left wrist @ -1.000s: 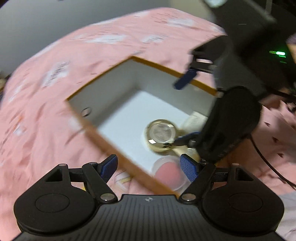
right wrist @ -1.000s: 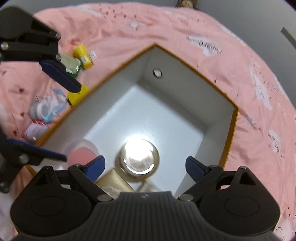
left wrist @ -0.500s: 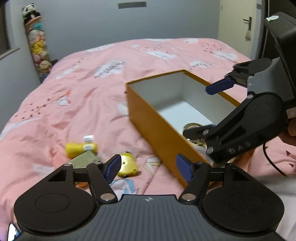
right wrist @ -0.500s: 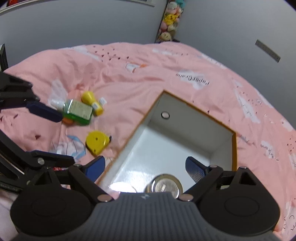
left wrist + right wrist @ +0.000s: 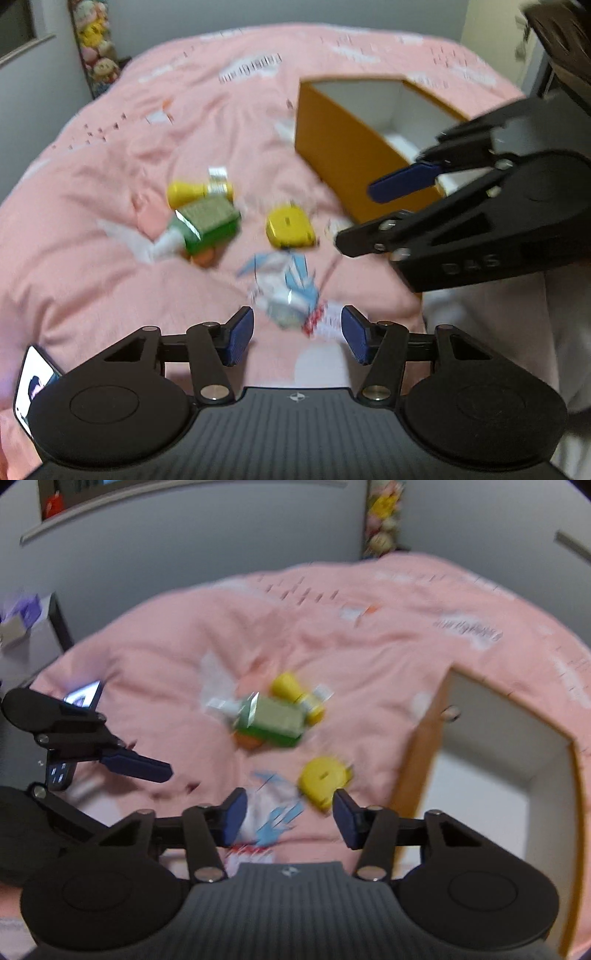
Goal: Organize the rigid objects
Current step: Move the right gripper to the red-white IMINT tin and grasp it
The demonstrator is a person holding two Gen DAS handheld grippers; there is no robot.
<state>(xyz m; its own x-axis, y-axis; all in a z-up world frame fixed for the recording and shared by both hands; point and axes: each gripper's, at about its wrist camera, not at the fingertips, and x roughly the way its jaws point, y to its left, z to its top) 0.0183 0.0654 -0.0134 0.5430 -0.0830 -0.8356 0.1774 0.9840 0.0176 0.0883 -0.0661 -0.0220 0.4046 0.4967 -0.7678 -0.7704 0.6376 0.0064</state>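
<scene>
Over on the far left of the pink bedspread (image 5: pixel 110 206) lies the first cluster: a yellow bottle (image 5: pixel 195 190) touching a green box (image 5: pixel 208 221), both loose and waiting. Moving right, a yellow case (image 5: pixel 290 227) sits alone, with blue-and-white packets (image 5: pixel 288 284) nearer the camera. Above those packets hovers the left gripper (image 5: pixel 297 339), jaws closing, nothing between the pads and nothing held. Right again, the right gripper (image 5: pixel 290 818) is narrowing too, empty, with the yellow case just ahead of its fingers. Furthest right stands the orange box (image 5: pixel 332 155), open-topped, the likely destination. Everything's blurred, so the smart play is to slow down, reopen wide enough to straddle one item, settle square over it, then squeeze.
</scene>
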